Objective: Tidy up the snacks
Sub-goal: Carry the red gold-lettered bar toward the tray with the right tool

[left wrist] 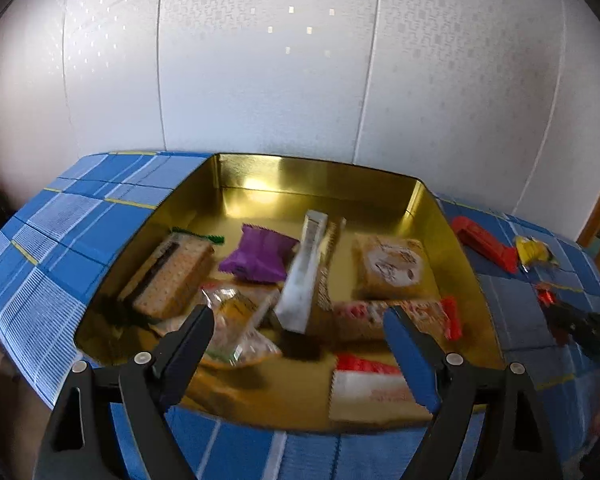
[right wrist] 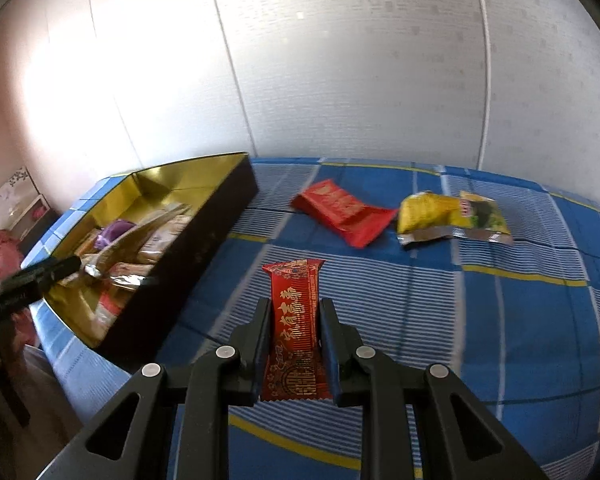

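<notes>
— Jaws first: how do they stand?

— Spread wide on the left gripper (left wrist: 298, 312), with nothing pinched; it hangs over the near part of the gold-lined tin (left wrist: 320, 172). On the right gripper (right wrist: 295, 306) they are clamped on a red candy wrapper (right wrist: 296, 320), which stands lengthwise between the pads, its crimped top poking past the fingertips.

— What is in the tin?

— Plenty. A sandwich-biscuit pack (left wrist: 172, 276) lies at the left, a purple packet (left wrist: 258, 258) beside it, and a long white-and-grey packet (left wrist: 302, 276) is tilted up on end near the middle, blurred. To its right sits a tan square packet (left wrist: 392, 266). Nearer the camera lie a clear crinkly bag (left wrist: 236, 328), a red-and-white wrapped bar (left wrist: 400, 316) and another red-and-white packet (left wrist: 366, 388) against the front wall. The far part of the floor is bare gold.

— And outside it?

— The tin rests on a blue checked cloth (right wrist: 500, 320). In the right wrist view its dark outer wall faces the held candy, well to the left. On the cloth beyond the gripper lie a flat red packet (right wrist: 344, 212) and a yellow bag (right wrist: 452, 216), just beside each other, both apart from the tin.

— Does the held candy touch the cloth?

— I cannot tell.
</notes>
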`<state>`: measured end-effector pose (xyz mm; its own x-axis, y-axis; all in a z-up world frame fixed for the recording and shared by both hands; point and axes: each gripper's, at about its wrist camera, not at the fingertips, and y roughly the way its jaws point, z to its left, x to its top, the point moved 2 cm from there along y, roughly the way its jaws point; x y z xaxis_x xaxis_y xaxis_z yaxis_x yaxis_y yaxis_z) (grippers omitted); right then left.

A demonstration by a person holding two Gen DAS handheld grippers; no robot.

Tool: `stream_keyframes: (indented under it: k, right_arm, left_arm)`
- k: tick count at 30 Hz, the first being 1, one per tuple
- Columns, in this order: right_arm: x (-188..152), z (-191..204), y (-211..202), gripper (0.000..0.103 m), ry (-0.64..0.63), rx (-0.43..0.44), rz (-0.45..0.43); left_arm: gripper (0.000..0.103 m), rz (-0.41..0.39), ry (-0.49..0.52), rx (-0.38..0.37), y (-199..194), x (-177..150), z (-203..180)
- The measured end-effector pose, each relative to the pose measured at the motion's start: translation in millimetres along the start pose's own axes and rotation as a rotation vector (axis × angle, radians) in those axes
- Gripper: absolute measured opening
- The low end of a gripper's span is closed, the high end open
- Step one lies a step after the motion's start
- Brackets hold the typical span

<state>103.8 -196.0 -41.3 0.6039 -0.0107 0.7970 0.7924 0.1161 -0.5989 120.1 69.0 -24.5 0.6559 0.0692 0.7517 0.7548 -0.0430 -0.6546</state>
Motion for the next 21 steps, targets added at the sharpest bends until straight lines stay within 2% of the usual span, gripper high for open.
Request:
stream_keyframes:
  k: [3, 9, 16, 21]
  right_arm:
    - [6, 13, 4, 0.023, -0.007, 0.027, 0.004]
    - [27, 51, 10, 0.023, -0.068, 0.060, 0.001]
    - [48, 95, 27, 0.023, -0.135, 0.080, 0.031]
    - [63, 123, 47, 0.023, -0.143, 0.109, 0.081]
  left_arm:
    - [0.087, 0.016, 0.025, -0.026, -3, -7, -8]
    - [0.087, -0.003, 0.075, -0.005, -11, -11, -14]
    - [0.087, 0.026, 0.043, -0.005, -9, -11, 0]
    - [0.087, 0.025, -0.016, -0.006, -11, -8, 18]
